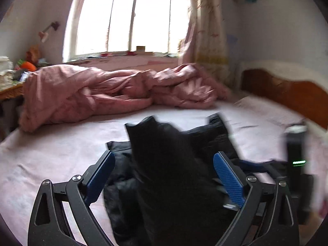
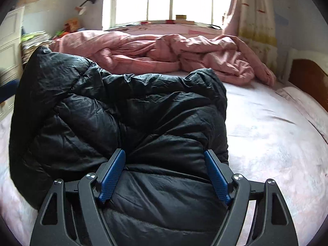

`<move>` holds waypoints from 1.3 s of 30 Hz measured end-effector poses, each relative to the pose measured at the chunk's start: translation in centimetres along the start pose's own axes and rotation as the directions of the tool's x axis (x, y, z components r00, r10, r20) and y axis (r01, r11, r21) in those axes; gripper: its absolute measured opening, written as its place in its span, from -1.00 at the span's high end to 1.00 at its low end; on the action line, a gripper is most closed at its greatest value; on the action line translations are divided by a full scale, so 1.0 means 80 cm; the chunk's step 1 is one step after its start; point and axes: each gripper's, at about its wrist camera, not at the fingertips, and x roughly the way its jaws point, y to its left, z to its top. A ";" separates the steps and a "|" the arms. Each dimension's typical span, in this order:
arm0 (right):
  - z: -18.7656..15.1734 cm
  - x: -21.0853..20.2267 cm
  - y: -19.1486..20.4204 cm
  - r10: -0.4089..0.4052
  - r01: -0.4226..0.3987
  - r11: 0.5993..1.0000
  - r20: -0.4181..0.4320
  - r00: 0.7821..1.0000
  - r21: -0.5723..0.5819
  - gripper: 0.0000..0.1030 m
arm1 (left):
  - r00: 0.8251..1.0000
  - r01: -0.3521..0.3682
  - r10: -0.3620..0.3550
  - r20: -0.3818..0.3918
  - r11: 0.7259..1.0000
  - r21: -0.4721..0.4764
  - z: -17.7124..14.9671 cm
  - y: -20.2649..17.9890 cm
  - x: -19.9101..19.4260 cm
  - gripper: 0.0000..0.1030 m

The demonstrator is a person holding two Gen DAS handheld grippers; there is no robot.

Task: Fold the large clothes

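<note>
**A:** What have you got, left side first?

**B:** My left gripper (image 1: pixel 164 176) has its blue-padded fingers (image 1: pixel 228 181) spread wide, with a fold of the black quilted puffer jacket (image 1: pixel 170 164) rising between them; that view is blurred, so I can't tell whether the pads touch it. My right gripper (image 2: pixel 165 176) also stands spread, straddling a thick roll of the same jacket (image 2: pixel 114 110).

**A:** Where's the jacket lying?

**B:** Bunched near the bed's near edge, on the pale pink sheet (image 2: pixel 266 143).

**A:** How would you handle it?

**B:** I'd say pinch deep through the padding, both sides level, then lay it flat; the slick shell looks likely to slip.

**A:** And the room?

**B:** A rumpled pink duvet (image 2: pixel 164 49) lies along the bed's far edge under the bright window (image 2: pixel 170 0), with the wooden headboard (image 1: pixel 287 94) at the right.
</note>
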 end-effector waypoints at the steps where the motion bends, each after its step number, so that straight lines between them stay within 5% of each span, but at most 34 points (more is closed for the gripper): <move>1: -0.001 -0.003 -0.003 0.014 -0.014 1.000 -0.001 1.000 -0.002 -0.57 | 0.999 -0.034 0.034 -0.024 0.999 0.000 -0.005 0.003 0.015 -0.86; 5: -0.001 -0.019 -0.027 0.063 -0.064 0.996 0.017 0.998 0.059 -0.57 | 0.990 -0.116 0.111 -0.083 0.992 -0.051 -0.032 0.040 0.054 -0.93; 10: 0.003 -0.042 -0.066 -0.005 -0.008 0.987 0.077 0.997 0.162 -0.60 | 0.982 -0.155 0.141 -0.123 0.981 -0.116 -0.042 0.064 0.075 -0.94; 13: 0.001 -0.038 -0.094 0.009 -0.021 0.973 0.053 0.999 0.229 -0.64 | 0.987 -0.124 0.105 -0.119 0.978 -0.166 -0.050 0.072 0.073 -0.99; 18: -0.008 -0.016 -0.136 0.155 -0.156 0.908 0.035 0.987 0.389 -0.63 | 0.997 0.028 -0.046 -0.057 0.958 -0.285 -0.054 0.090 0.057 -0.99; 21: -0.010 0.003 -0.142 0.253 -0.235 0.882 0.011 0.967 0.409 -0.64 | 0.999 -0.001 -0.010 -0.033 0.949 -0.316 -0.053 0.094 0.046 -0.99; 23: -0.012 0.012 -0.135 0.254 -0.227 0.889 -0.016 0.967 0.397 -0.64 | 0.998 -0.044 0.031 -0.046 0.944 -0.328 -0.056 0.095 0.043 -1.00; 29: -0.012 0.017 -0.109 0.240 -0.217 0.932 -0.047 0.970 0.291 -0.65 | 0.996 0.025 -0.058 -0.069 0.913 -0.407 -0.072 0.103 0.035 -1.00; 31: -0.016 0.023 -0.105 0.287 -0.258 0.921 -0.063 0.956 0.292 -0.65 | 0.974 0.091 -0.176 -0.140 0.877 -0.472 -0.079 0.108 0.058 -1.00; 33: -0.020 0.031 -0.103 0.277 -0.244 0.921 -0.070 0.958 0.302 -0.73 | 0.902 0.171 -0.377 -0.210 0.758 -0.629 -0.097 0.126 0.106 -1.00; 34: -0.021 0.033 -0.103 0.259 -0.225 0.926 -0.075 0.963 0.303 -0.73 | 0.891 0.156 -0.399 -0.216 0.717 -0.679 -0.105 0.136 0.117 -1.00; 39: -0.021 0.045 -0.106 0.267 -0.229 0.922 -0.083 0.960 0.312 -0.74 | 0.892 0.172 -0.393 -0.225 0.754 -0.634 -0.098 0.126 0.122 -1.00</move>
